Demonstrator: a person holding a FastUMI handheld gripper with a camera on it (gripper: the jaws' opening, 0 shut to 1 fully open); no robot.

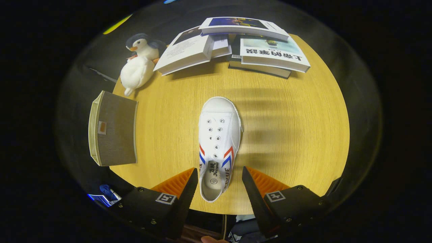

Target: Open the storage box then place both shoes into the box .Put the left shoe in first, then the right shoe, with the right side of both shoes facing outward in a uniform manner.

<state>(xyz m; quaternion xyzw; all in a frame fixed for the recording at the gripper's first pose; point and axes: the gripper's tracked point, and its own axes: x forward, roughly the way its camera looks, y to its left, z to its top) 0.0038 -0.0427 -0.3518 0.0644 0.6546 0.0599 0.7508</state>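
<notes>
You are looking down on a round wooden table [287, 135]. A white shoe [217, 145] lies near its middle, toe pointing away from you, heel between the spread fingers of the gripper [219, 177], which touch nothing. At the far edge sits a pile of books [236, 45]. A plush penguin [138, 62] lies beside them. A fabric storage box [113, 128] stands at the table's edge, partly overhanging it.

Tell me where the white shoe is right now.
The white shoe lies on the round wooden table, its heel between the open tool fingers and its toe pointing away toward the books.
</notes>
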